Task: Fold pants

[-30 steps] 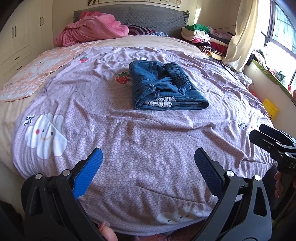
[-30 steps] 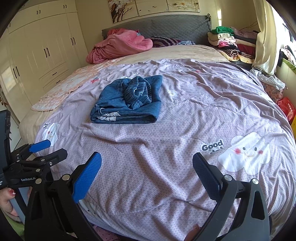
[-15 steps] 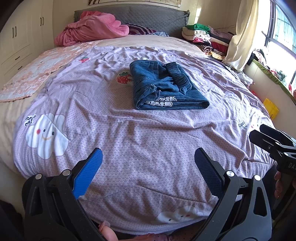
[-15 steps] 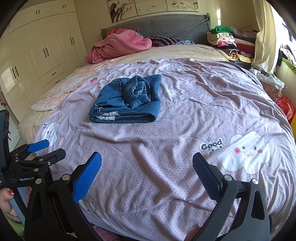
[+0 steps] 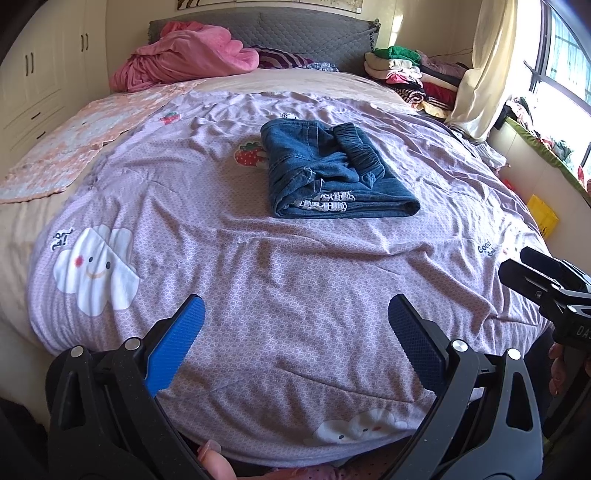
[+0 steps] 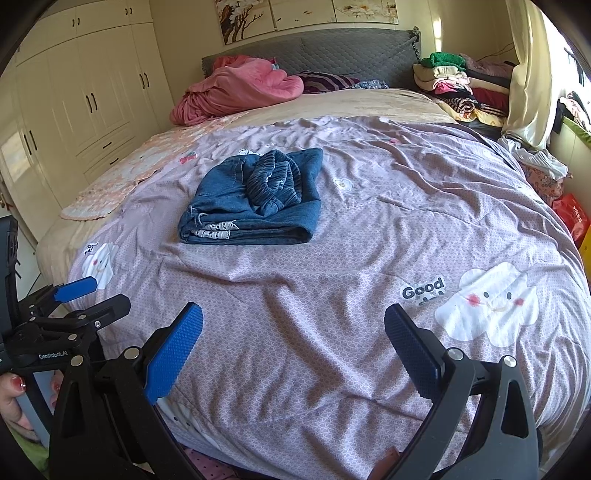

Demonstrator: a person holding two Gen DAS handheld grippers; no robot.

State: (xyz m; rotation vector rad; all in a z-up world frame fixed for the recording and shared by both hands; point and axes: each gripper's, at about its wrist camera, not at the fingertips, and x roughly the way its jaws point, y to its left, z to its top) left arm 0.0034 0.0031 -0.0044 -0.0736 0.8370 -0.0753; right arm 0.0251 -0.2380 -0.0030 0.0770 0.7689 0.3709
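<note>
From the left wrist view, the left gripper stands wide, its 2 blue-padded fingers spread far apart with nothing between them, hanging over the near edge of the bed. The pants, blue denim, lie folded into a thick rectangle well out on the lilac quilt, well apart from both tools. A strawberry print sits just beside the bundle's left edge, and the gathered waistband lies bunched on top. A smiling cloud print marks the quilt to the left. At the right edge the right gripper pokes in, seen from the side. A pink blanket is heaped by the grey headboard, and a stack of clothes stands at the far right corner.

From the right wrist view, the right gripper is likewise spread wide and holds nothing, above the quilt near the foot of the bed. The pants rest left of centre and farther up the bed, folded, the frayed hems showing at the near left corner. A cloud print with the word "Good" lies just ahead of the right finger. At the left edge the left gripper shows, its fingers parted, and a hand with red nails grips its handle. White wardrobes line the left wall.
</note>
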